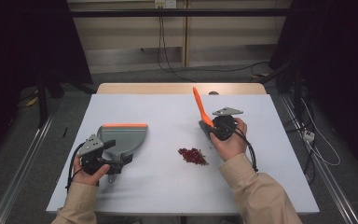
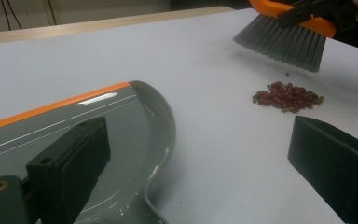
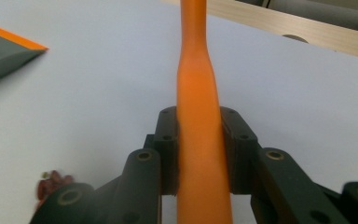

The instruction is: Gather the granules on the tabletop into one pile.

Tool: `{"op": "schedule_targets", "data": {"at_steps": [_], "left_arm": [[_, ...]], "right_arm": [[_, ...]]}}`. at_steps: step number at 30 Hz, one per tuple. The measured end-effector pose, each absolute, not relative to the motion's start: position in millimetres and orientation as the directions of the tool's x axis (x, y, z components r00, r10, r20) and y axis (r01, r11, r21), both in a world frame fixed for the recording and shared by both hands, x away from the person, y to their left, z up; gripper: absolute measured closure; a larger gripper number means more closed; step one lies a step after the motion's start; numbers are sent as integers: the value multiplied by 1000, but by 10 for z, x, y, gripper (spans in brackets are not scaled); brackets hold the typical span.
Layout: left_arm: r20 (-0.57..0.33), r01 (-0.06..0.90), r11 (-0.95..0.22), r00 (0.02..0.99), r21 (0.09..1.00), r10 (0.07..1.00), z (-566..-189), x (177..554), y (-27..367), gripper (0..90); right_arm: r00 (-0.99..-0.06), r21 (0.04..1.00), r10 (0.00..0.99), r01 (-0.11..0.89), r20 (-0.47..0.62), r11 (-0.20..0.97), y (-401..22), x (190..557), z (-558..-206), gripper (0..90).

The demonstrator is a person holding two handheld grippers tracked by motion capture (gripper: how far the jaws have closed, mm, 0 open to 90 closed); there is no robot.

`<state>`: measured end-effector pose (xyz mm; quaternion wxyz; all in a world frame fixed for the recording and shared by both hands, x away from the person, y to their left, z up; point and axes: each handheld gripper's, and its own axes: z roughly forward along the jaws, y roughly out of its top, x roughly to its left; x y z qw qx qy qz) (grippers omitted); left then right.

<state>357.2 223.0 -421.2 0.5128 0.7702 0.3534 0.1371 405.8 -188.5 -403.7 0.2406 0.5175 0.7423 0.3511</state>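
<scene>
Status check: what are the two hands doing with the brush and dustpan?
Right gripper shut on brush. Left gripper at dustpan, grip unclear. Red bits lie unswept, path clear.

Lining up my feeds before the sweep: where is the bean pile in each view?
High view: beans at table centre, just below the right claw.
Left gripper view: beans upper right, under the brush bristles.
Right gripper view: beans at the lower left edge, blurred.
Shared landmark: the dustpan's orange lip.

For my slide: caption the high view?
Right gripper holds brush beside red beans; left gripper at dustpan.
</scene>
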Motion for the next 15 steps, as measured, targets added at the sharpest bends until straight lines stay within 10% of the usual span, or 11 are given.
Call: {"op": "schedule_targets", "data": {"at_steps": [15], "left_arm": [[-152, 409, -227, 711, 884, 687, -4214, 3570, 2243, 54]], "right_arm": [[-430, 772, 901, 589, 53, 237, -1578, 3961, -4188, 714]]}}
